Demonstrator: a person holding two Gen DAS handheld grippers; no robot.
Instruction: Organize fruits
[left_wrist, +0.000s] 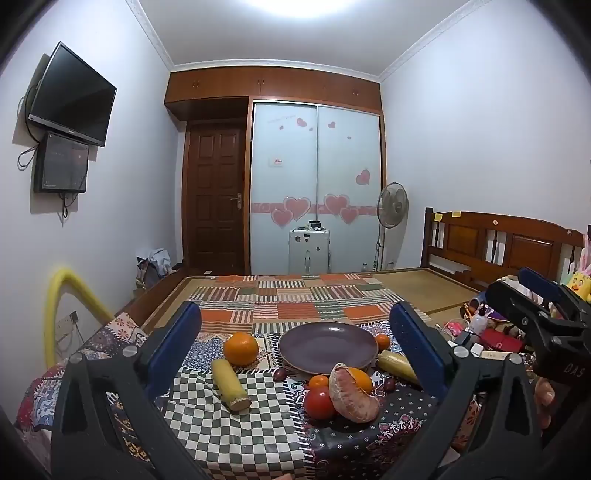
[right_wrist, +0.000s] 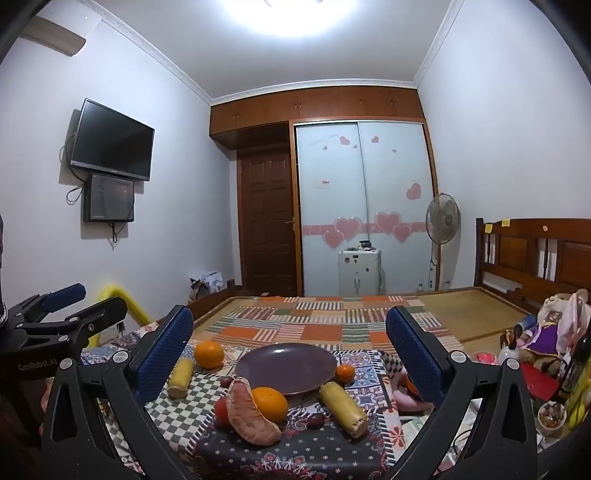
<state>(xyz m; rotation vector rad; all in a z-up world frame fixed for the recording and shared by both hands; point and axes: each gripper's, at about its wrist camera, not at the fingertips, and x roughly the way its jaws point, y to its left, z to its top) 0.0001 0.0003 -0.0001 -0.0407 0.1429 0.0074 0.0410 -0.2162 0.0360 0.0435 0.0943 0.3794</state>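
Nothing had been picked up yet. The left hand-held gripper (left_wrist: 295, 343) and the right hand-held gripper (right_wrist: 290, 341) were both wide open and held nothing. The fruits sat on the patterned cloth (left_wrist: 229, 435) around the empty purple plate (left_wrist: 327, 347). Next, one should probably reach for the peeled pomelo piece (right_wrist: 249, 415) in front.

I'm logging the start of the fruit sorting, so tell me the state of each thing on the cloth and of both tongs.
purple plate: upright, nothing on it
pomelo segment: peeled, on the cloth, leaning on an orange
big orange: whole, left of the plate
left corn piece: lying on its side
right corn piece: lying on its side
tomato: whole, beside the segment
left tongs: open, holding nothing
right tongs: open, holding nothing
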